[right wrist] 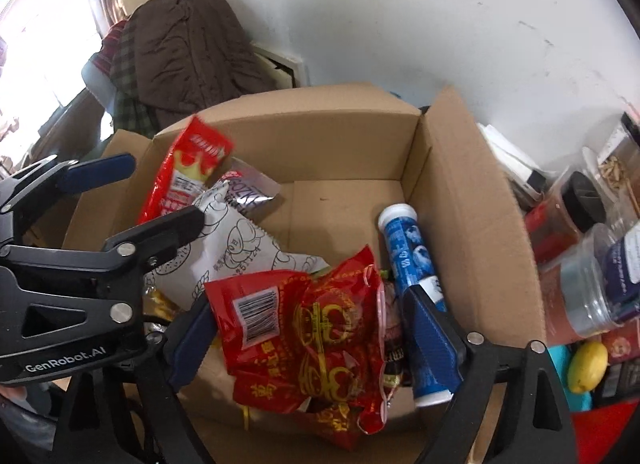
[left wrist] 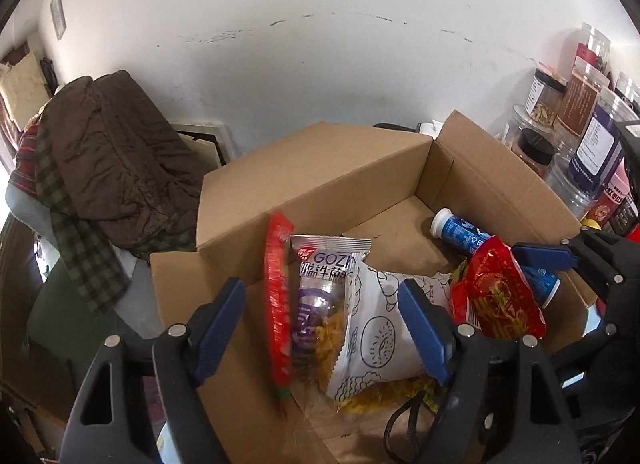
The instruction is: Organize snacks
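Note:
An open cardboard box [left wrist: 320,167] [right wrist: 460,191] holds snacks. My left gripper [left wrist: 324,300] is open above a red packet [left wrist: 278,304], a clear purple packet [left wrist: 320,304] and a white packet with line drawings [left wrist: 372,328] at the box's left end. My right gripper [right wrist: 308,304] is open around a crumpled red and gold bag [right wrist: 316,328], jaws apart on either side; it also shows in the left wrist view [left wrist: 496,292]. A blue tube with a white cap [right wrist: 412,264] [left wrist: 460,229] lies by the right wall.
Brown and checked clothes [left wrist: 112,167] [right wrist: 188,51] are heaped on a chair left of the box. Plastic jars [left wrist: 580,131] [right wrist: 600,272] stand right of the box. A yellow lemon [right wrist: 586,366] lies at the right. A white wall is behind.

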The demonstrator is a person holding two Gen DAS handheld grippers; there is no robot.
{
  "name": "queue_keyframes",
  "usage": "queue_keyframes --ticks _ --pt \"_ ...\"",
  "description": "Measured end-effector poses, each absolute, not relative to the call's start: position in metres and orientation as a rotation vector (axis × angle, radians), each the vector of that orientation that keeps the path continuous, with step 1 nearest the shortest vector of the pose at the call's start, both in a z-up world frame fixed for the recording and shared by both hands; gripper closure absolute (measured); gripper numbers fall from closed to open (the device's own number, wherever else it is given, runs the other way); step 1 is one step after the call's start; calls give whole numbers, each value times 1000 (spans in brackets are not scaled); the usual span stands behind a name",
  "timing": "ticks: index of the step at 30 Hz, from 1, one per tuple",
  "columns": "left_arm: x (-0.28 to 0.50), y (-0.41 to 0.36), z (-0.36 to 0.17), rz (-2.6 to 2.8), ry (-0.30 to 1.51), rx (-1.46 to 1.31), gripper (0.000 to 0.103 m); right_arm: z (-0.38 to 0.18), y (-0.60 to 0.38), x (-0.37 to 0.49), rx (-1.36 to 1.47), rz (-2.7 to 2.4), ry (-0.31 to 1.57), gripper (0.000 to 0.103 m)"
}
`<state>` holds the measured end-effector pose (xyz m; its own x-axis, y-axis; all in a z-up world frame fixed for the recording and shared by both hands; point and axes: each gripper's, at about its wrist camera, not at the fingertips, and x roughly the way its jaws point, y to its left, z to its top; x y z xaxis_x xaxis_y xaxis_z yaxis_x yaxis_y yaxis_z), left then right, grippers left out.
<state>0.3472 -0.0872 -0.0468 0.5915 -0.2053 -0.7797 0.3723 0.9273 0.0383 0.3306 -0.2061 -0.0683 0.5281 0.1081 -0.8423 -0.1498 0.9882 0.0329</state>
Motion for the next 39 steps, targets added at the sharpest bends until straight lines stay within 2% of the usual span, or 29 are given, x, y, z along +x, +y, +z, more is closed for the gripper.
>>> queue_keyframes --ticks 9,20,39 --pt "333 -75 -23 -345 827 163 24 -45 -210 310 -36 126 899 12" --pt "297 -55 36 -339 709 92 24 20 -198 273 -98 94 681 12" --pt "189 -25 124 -327 461 68 22 108 -187 162 -105 80 410 12"
